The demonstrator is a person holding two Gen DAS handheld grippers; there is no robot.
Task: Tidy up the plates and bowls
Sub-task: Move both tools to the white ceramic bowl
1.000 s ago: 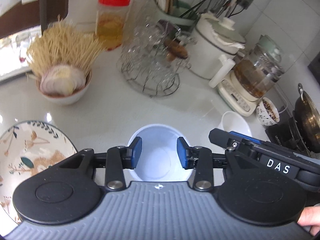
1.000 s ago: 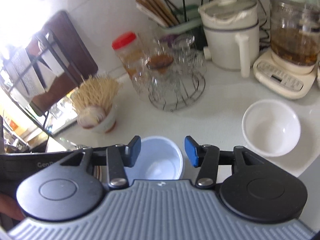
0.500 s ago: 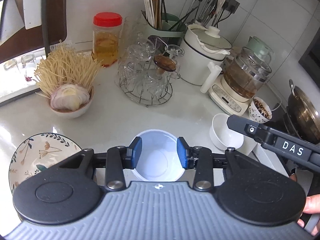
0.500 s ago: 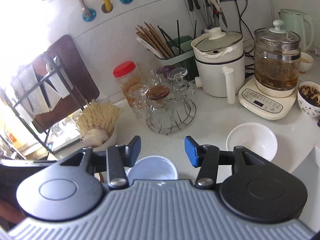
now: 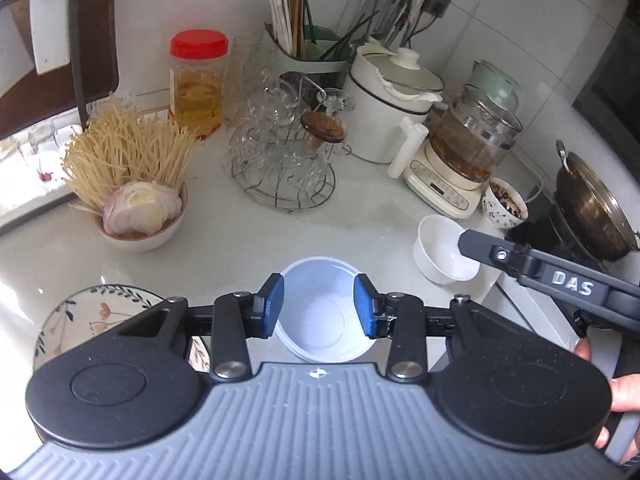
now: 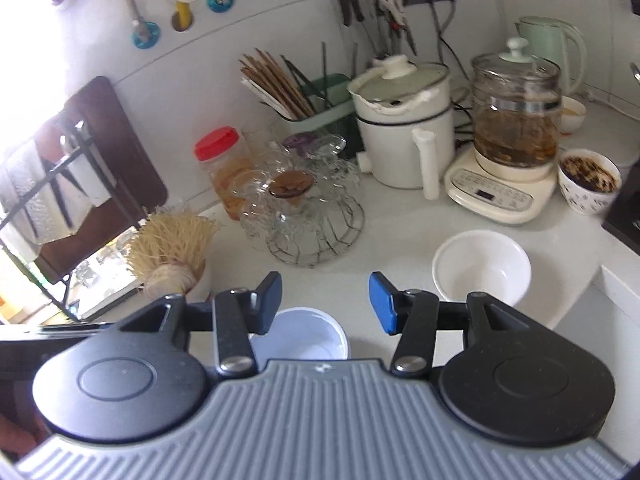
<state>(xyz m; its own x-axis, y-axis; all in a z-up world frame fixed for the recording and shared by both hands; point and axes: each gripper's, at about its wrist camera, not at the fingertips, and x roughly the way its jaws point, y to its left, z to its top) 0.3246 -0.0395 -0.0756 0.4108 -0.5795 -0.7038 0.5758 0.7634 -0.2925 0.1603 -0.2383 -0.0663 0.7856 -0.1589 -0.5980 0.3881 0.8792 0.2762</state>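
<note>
A pale blue plastic bowl (image 5: 324,312) stands on the white counter; it also shows in the right wrist view (image 6: 304,338). My left gripper (image 5: 319,307) is open above it, fingers over its rim, not gripping. A white ceramic bowl (image 5: 440,252) stands to the right, also in the right wrist view (image 6: 482,266). A floral plate (image 5: 92,312) lies at the left, partly hidden by my left gripper. My right gripper (image 6: 325,303) is open and empty, raised between the two bowls; its finger (image 5: 484,248) reaches over the white bowl in the left wrist view.
A bowl of enoki mushrooms and onion (image 5: 136,200), a wire rack of glasses (image 5: 284,160), a red-lidded jar (image 5: 196,80), a white cooker (image 5: 392,108), a glass kettle (image 5: 468,152), a patterned cup (image 5: 504,204) and a wok (image 5: 592,208) crowd the back and right.
Both grippers have risen and pulled back from the counter, so more of the counter and wall shows. Both stay open. The bowls and plate have not moved.
</note>
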